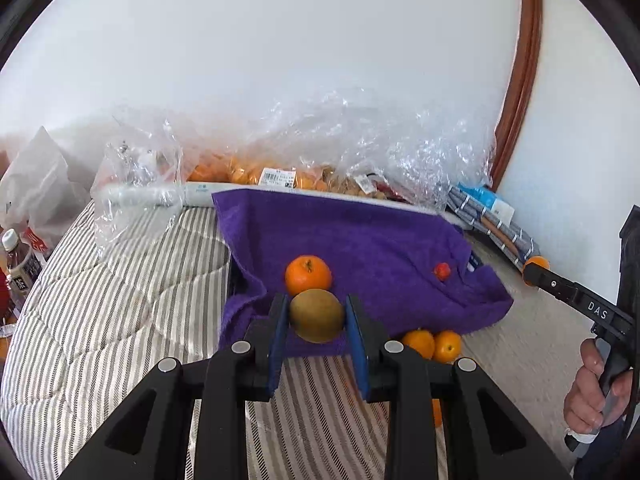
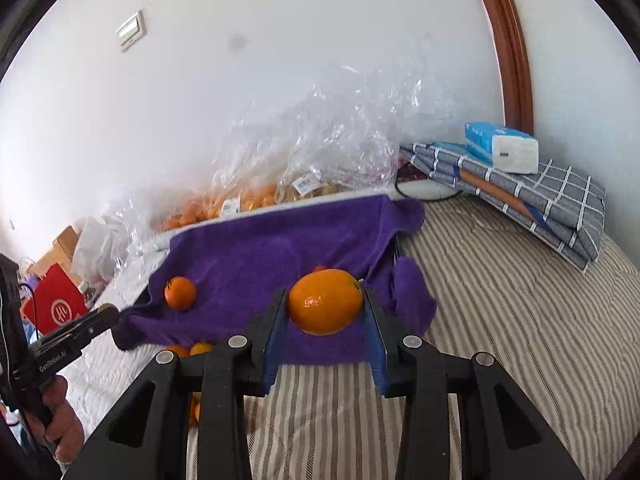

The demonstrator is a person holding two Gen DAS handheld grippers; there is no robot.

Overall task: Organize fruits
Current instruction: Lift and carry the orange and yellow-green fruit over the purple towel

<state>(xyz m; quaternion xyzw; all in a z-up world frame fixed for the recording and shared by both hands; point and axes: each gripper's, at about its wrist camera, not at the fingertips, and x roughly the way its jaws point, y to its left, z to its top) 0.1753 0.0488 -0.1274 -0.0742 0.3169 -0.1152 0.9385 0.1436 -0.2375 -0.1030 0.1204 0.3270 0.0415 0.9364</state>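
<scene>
A purple towel [image 1: 360,236] lies spread on the striped bed. My left gripper [image 1: 316,308] is shut on a brown-green kiwi [image 1: 316,318], held just above the towel's near edge. Behind it a mandarin [image 1: 308,274] rests on the towel, with a small red fruit [image 1: 442,271] further right. My right gripper [image 2: 325,300] is shut on a large orange [image 2: 326,300] over the towel [image 2: 260,248]. The mandarin [image 2: 180,293] lies to its left. Two loose oranges [image 1: 434,345] sit on the bed beside the towel's front corner.
Clear plastic bags [image 1: 304,148] of oranges lie along the wall behind the towel. A folded checked cloth [image 2: 532,196] with a tissue pack [image 2: 500,146] sits at the right. Bottles [image 1: 18,264] and a red paper bag [image 2: 56,304] stand at the left. A hand [image 1: 592,392] holds each gripper.
</scene>
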